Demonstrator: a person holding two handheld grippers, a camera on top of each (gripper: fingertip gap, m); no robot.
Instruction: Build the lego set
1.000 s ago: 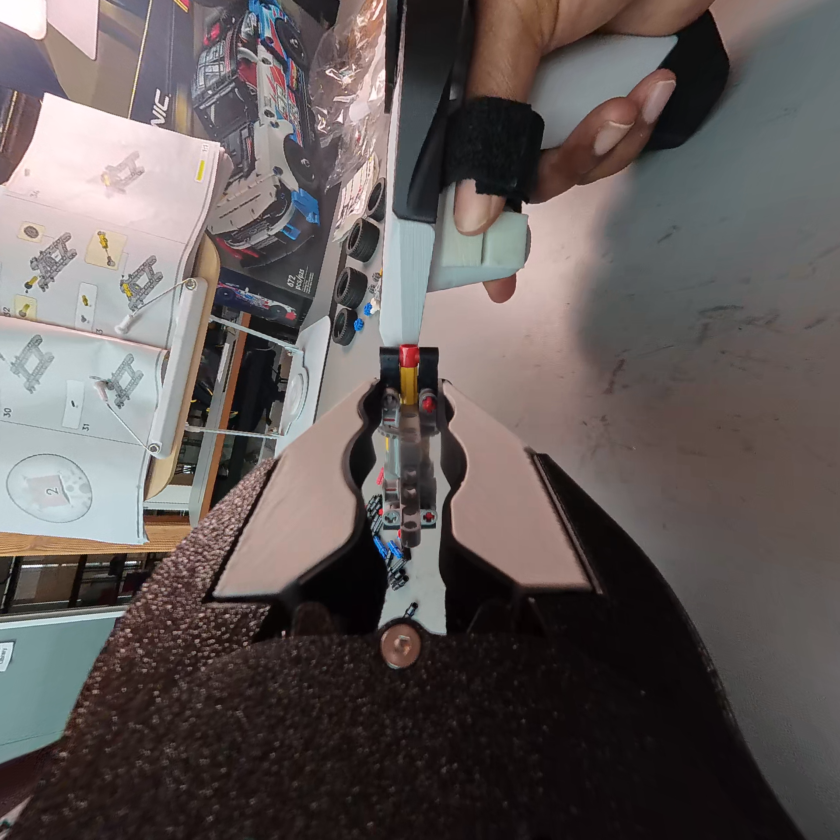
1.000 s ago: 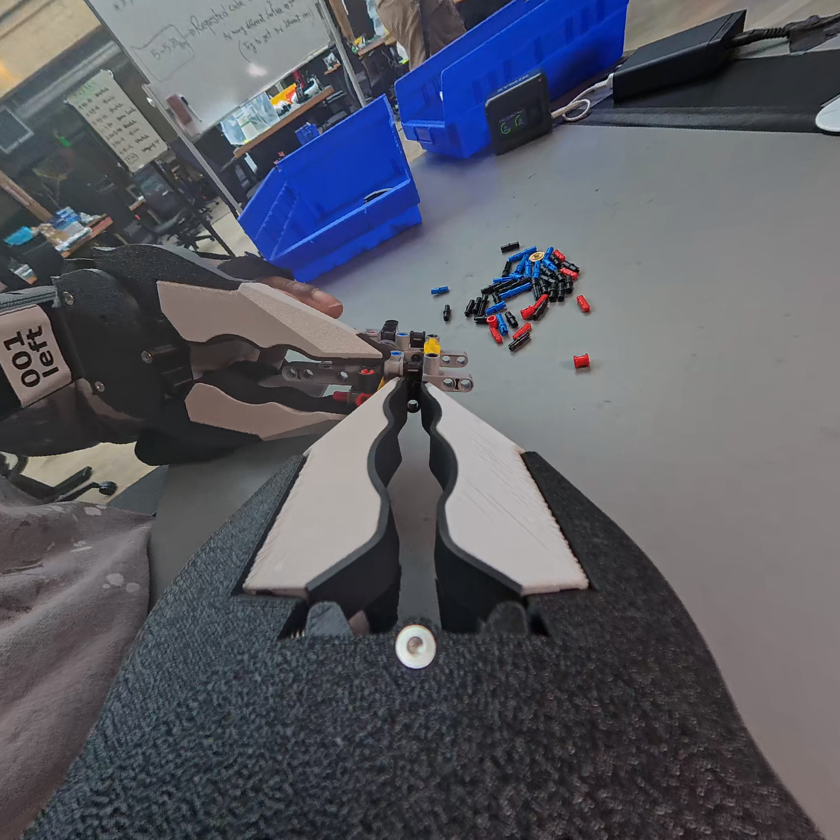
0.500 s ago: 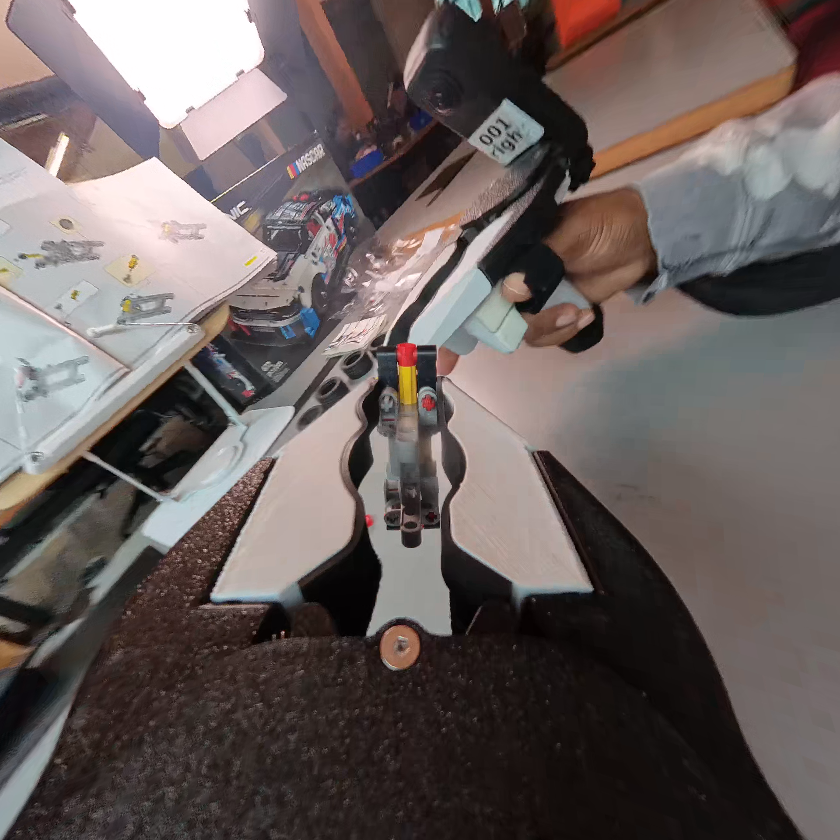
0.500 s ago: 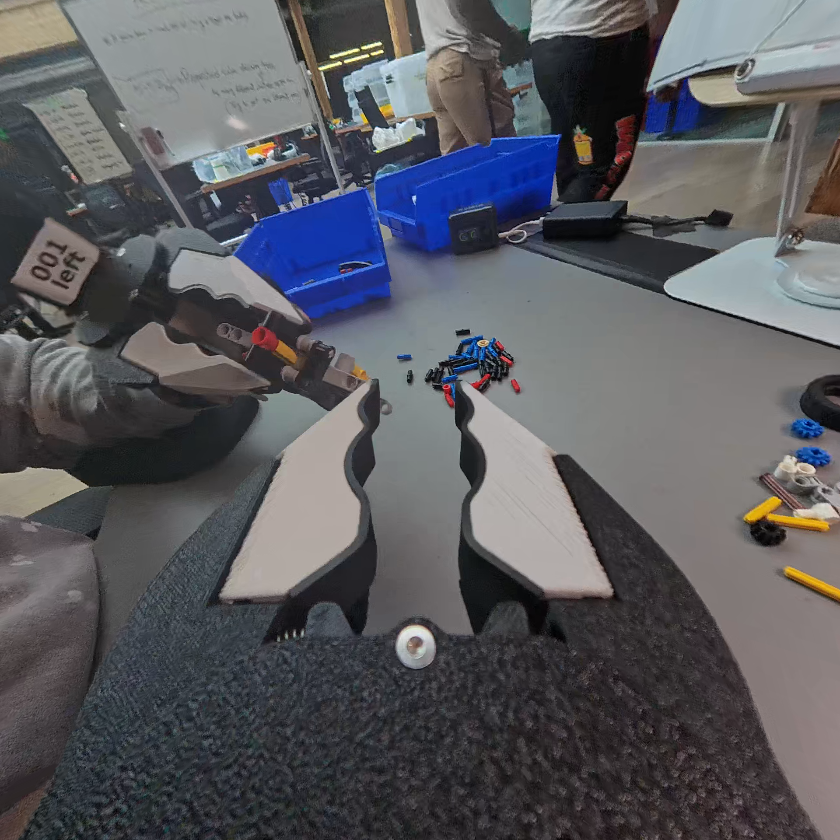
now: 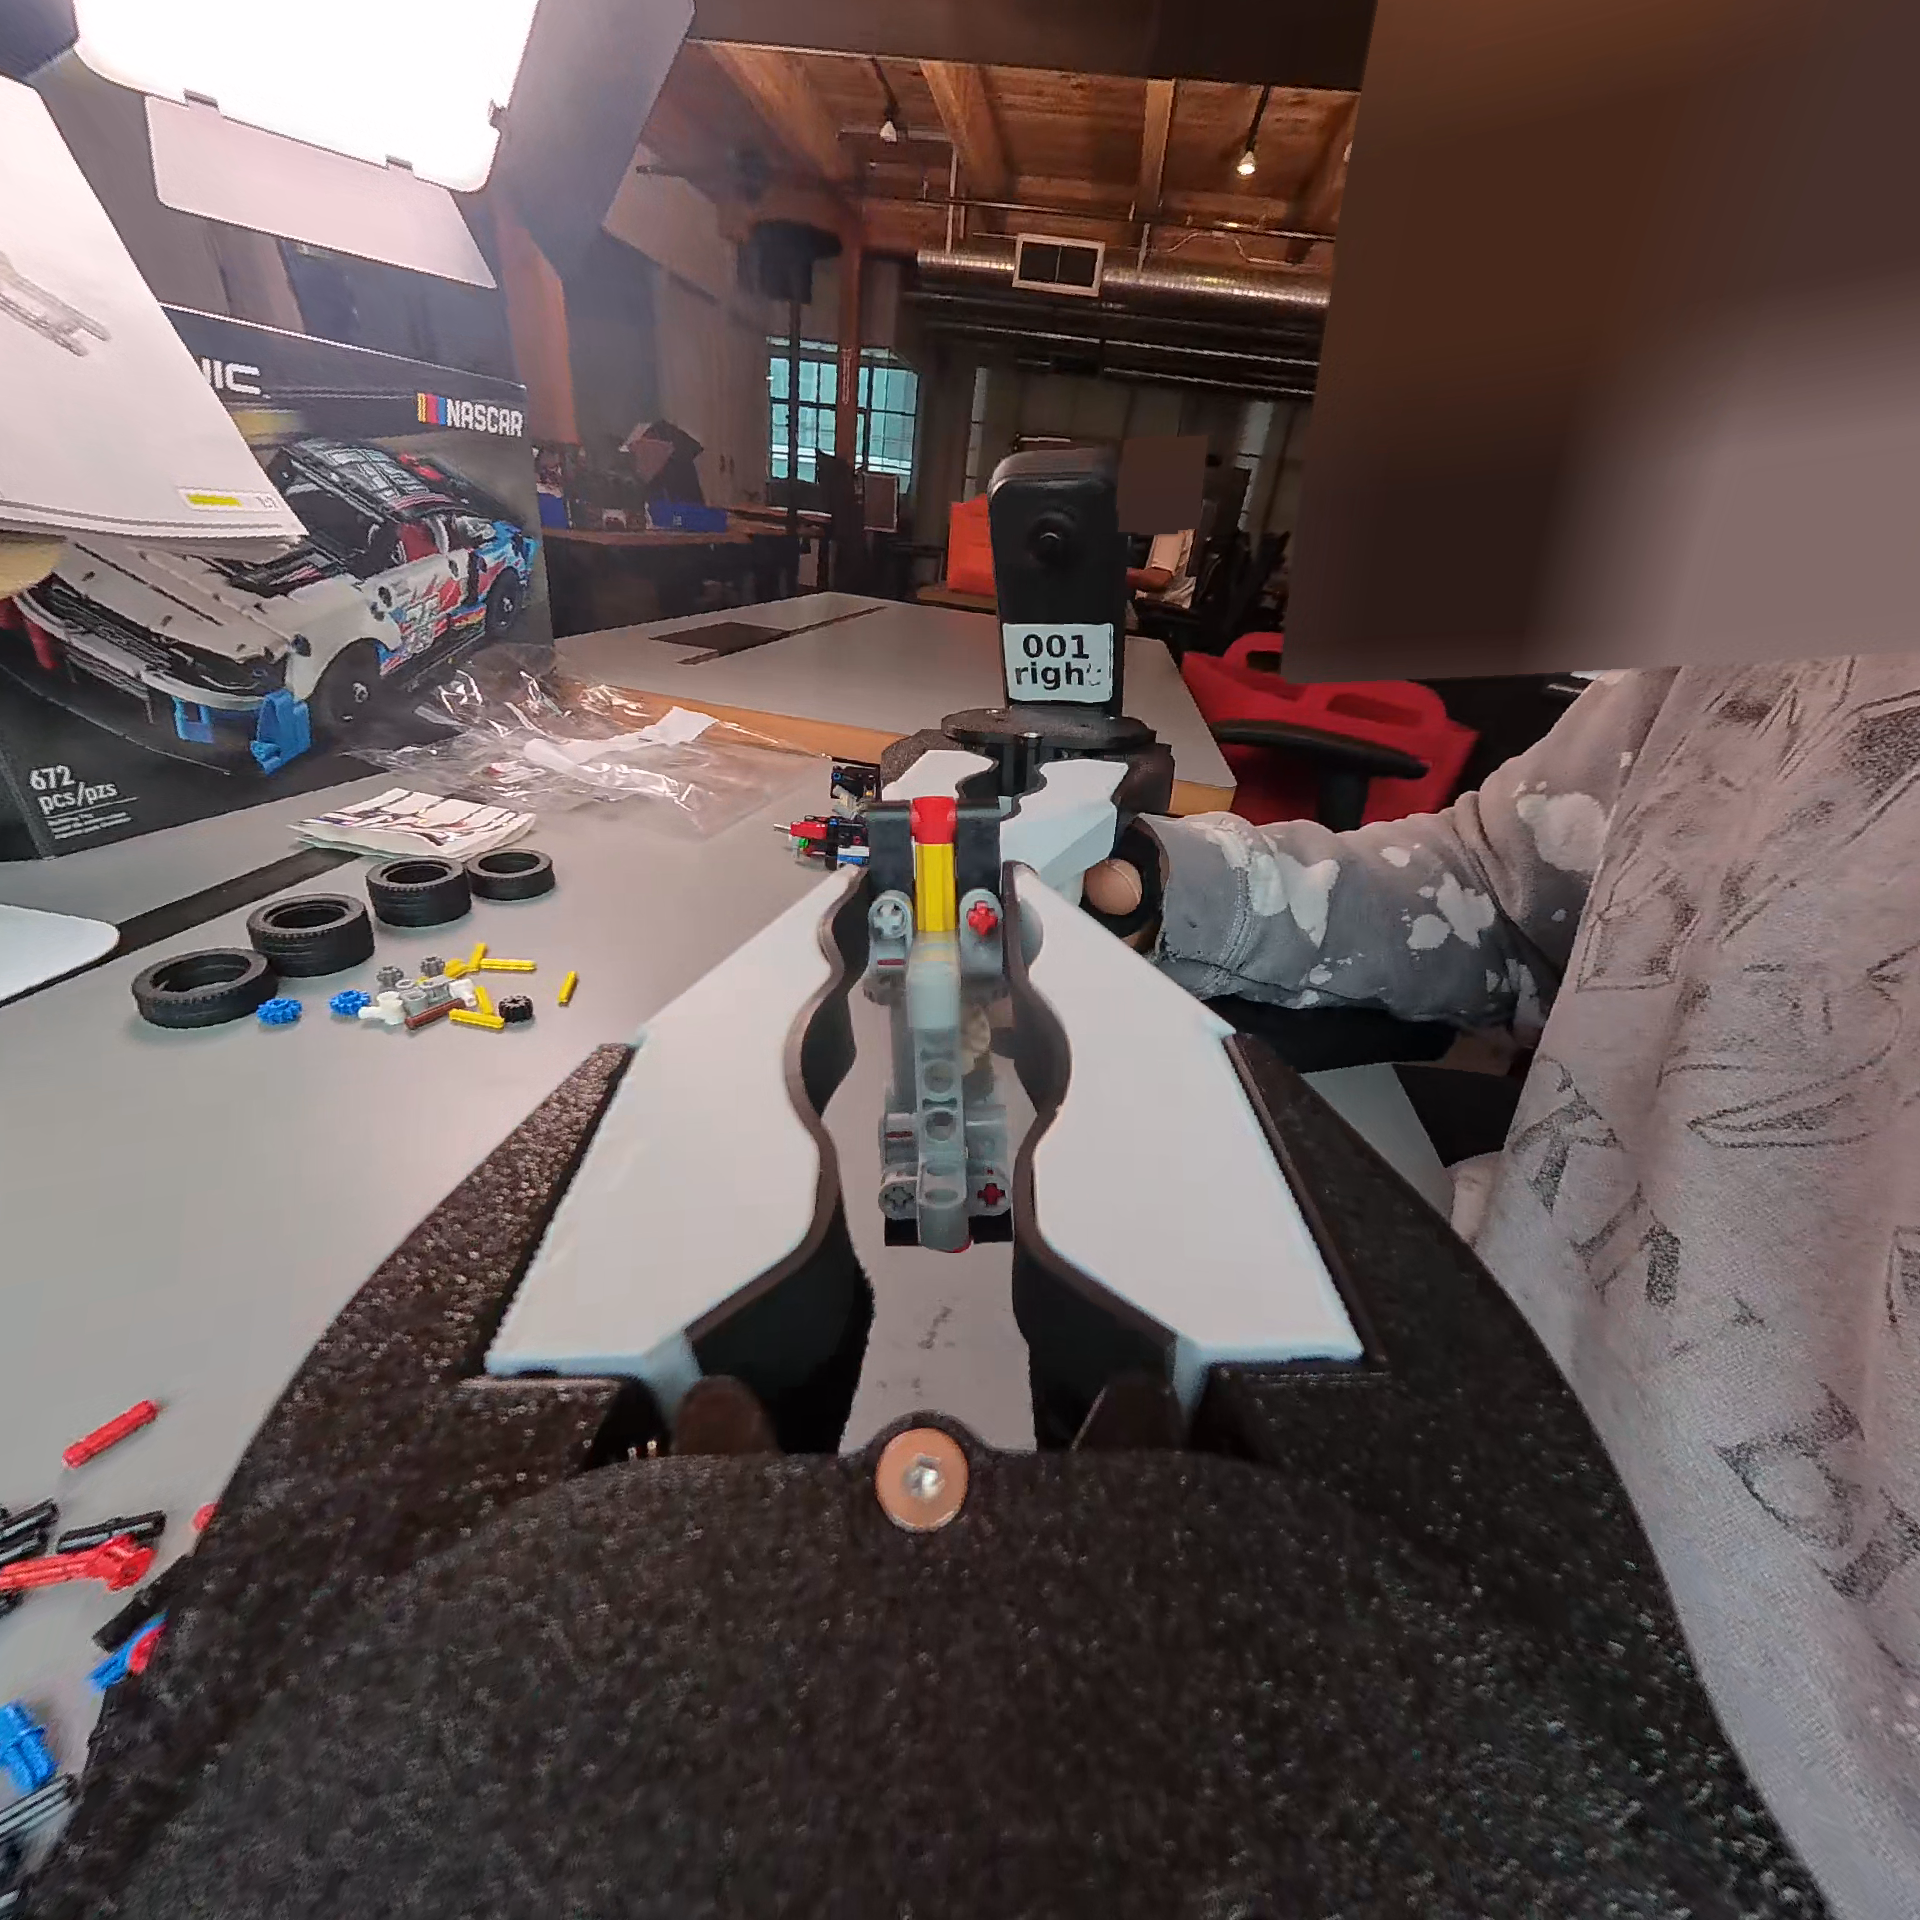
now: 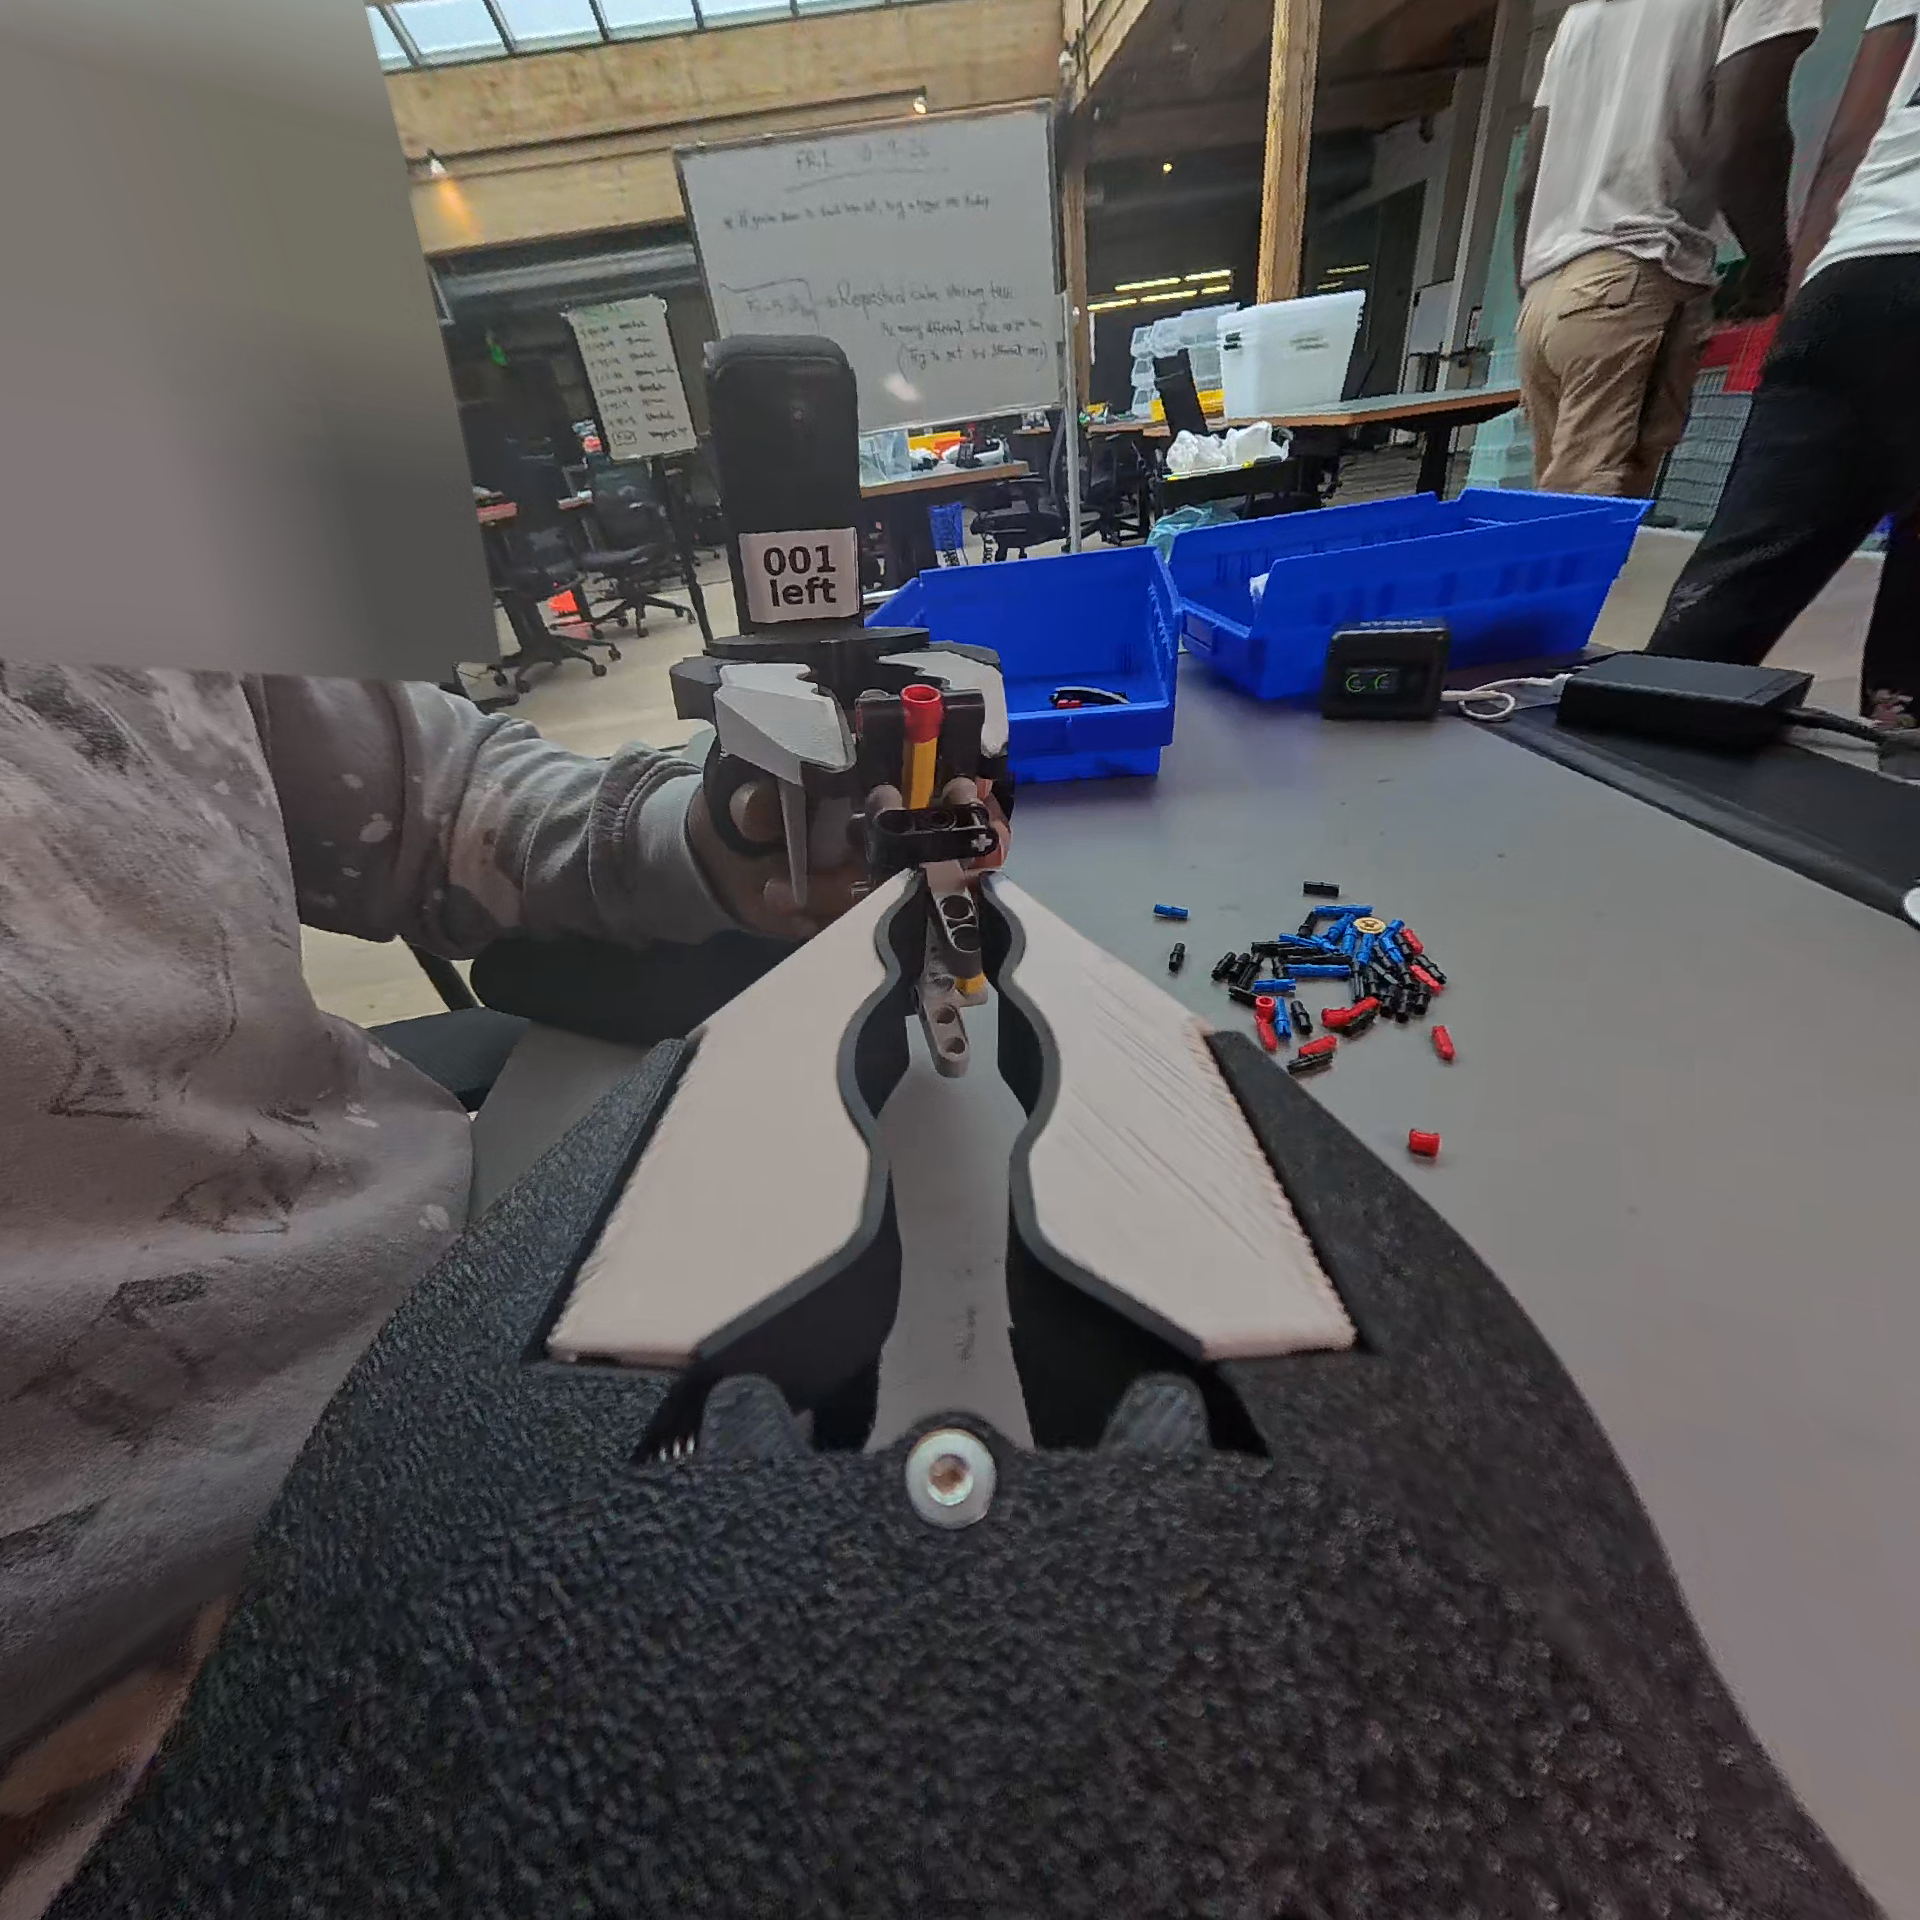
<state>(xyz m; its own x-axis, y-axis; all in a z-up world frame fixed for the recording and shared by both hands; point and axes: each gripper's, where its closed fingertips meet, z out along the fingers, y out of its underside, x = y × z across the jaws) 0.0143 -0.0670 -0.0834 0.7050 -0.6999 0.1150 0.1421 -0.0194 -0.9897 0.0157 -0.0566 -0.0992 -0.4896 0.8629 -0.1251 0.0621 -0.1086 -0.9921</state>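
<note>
- Lego assembly (image 5: 935,1039): a slim grey beam structure with a yellow axle, a red end cap and black connectors. It is held in the air above the grey table (image 5: 312,1143), between the two tools.
- Left gripper (image 5: 935,904): fingers pressed in on the assembly, which runs back along the gap between them.
- Right gripper (image 6: 943,888): tips drawn close either side of the grey beam's free end. I cannot tell whether the pads actually bear on it.
- Risk, twisting: with both tools on one thin structure, any sideways pull or rotation by either could lever a pin joint apart or push the axle out of line.
- Risk, dropping: the grip falls on narrow, smooth plastic. If one tool lets go before the other is firm, the piece is likely to pivot and fall among the loose pins (image 6: 1340,966).
- Risk, sight: the fingers cover the joint, so misalignment could pass unnoticed.
- Writing, set box (image 5: 312,582): printed car picture, a brand mark and a piece count, legible, not transcribed.
- Writing, tools: a white printed tag on each camera mount (image 5: 1058,662) (image 6: 800,577).
- Writing, elsewhere: a handwritten whiteboard (image 6: 883,270), an open instruction booklet (image 5: 94,416) and a printed sticker sheet (image 5: 416,821) beside the tyres (image 5: 312,930).
</note>
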